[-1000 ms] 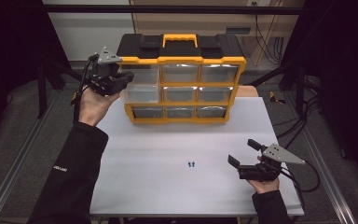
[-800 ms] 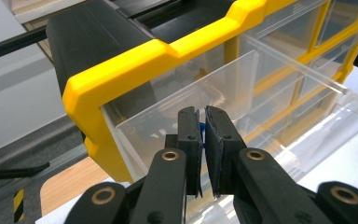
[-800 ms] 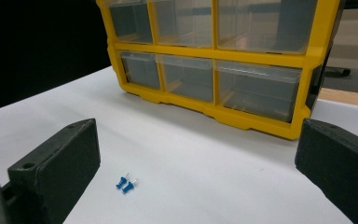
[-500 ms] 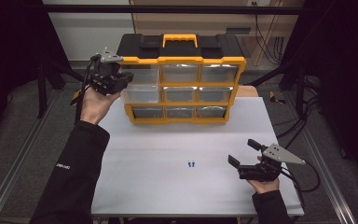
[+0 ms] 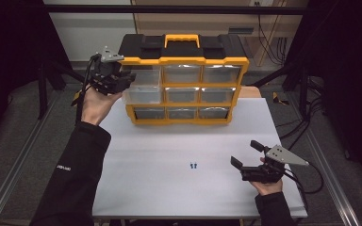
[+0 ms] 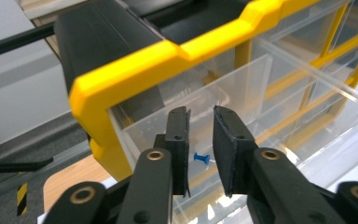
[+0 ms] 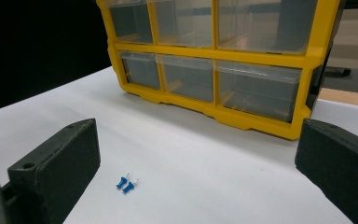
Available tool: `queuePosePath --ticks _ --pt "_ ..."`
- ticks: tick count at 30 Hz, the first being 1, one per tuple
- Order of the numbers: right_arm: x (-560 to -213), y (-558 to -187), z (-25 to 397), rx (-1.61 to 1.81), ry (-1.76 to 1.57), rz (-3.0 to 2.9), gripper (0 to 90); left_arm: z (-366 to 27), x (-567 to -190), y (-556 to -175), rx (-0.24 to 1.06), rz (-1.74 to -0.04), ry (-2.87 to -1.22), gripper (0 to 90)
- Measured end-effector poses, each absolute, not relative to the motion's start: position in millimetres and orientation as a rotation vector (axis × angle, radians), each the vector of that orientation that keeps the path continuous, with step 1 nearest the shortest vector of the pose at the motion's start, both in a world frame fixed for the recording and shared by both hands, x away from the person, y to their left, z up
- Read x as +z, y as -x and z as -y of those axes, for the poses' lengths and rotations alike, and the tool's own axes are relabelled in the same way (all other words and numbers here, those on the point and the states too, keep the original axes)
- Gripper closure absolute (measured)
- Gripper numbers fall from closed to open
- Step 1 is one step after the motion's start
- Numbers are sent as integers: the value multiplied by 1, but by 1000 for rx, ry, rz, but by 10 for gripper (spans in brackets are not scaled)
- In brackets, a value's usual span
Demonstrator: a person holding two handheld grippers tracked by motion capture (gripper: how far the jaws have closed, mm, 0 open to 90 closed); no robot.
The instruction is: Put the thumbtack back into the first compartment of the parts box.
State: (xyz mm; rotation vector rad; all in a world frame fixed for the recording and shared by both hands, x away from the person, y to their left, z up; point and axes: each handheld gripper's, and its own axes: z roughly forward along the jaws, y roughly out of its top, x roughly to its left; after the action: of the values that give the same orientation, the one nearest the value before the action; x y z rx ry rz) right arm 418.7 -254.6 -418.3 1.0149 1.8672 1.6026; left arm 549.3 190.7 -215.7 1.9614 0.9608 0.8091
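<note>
Left gripper view shows the left gripper, fingers slightly apart and empty, above the open drawer where a blue pushpin lies.

one small blue push pin lying on its side inside the open clear drawer. two more blue pins side by side on the white table.
</note>
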Motion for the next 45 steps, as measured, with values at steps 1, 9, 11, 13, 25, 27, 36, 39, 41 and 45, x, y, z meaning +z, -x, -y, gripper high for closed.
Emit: queuePosePath --ticks 1,9,11,13,25,27,36,39,41,45 --pt "-418 -419 255 1606 -1015 -1867 5 -191 -214 -548 810 -957 -1955 712" --pt "-418 -419 255 1602 -1016 -1865 5 -197 -205 -532 787 -912 -1863 531" --pt "-418 -419 255 1605 -1015 -1865 5 -198 -204 -528 774 -905 -1854 475" --pt "-418 -419 255 1605 -1020 -1861 5 -199 -204 -525 760 -904 -1844 432" --pt "-417 -419 256 1607 -1013 -1856 5 -207 -212 -498 810 -854 -1792 140" --pt "-417 -419 256 1608 -1013 -1856 5 -209 -215 -493 816 -845 -1777 123" --pt "-417 -418 256 1606 -1013 -1855 5 -217 -229 -471 831 -796 -1756 55" --pt "-417 -418 256 1607 -1013 -1855 5 -217 -235 -465 827 -787 -1753 39" --pt "-417 -418 256 1606 -1013 -1856 5 -217 -239 -462 821 -784 -1757 27" --pt "-417 -418 256 1610 -1013 -1856 5 -218 -248 -455 814 -768 -1757 21"
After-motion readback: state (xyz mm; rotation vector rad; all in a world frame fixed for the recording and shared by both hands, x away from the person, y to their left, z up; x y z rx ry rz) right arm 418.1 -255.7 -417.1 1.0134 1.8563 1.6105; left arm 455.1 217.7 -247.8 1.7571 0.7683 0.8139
